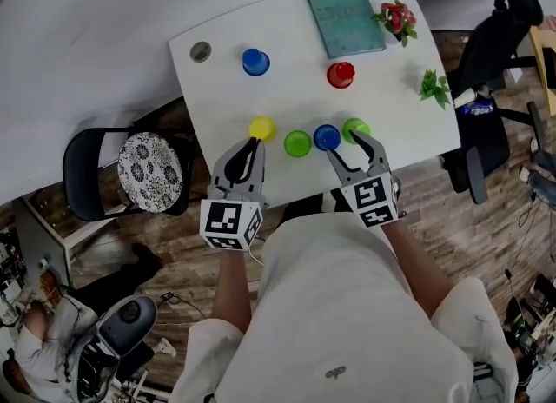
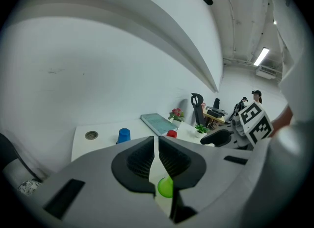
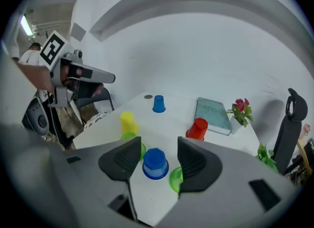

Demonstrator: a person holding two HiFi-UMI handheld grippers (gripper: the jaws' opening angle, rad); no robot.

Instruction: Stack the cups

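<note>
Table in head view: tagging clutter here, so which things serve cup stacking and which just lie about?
Job: yellow plastic cup, left green plastic cup, near blue plastic cup, right green plastic cup, red plastic cup, far blue plastic cup.
Clutter: teal book, red potted flowers, green plant, grey round grommet.

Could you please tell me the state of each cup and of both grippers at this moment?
Left gripper: jaws shut, empty.
Right gripper: jaws open, gripping nothing.
Near blue cup: upside down, unstacked.
Far blue cup: standing alone, unstacked.
Red cup: standing alone, unstacked.
Yellow cup: standing alone, unstacked.
Left green cup: standing alone, unstacked.
Right green cup: standing alone, unstacked.
Book: closed, lying flat.
</note>
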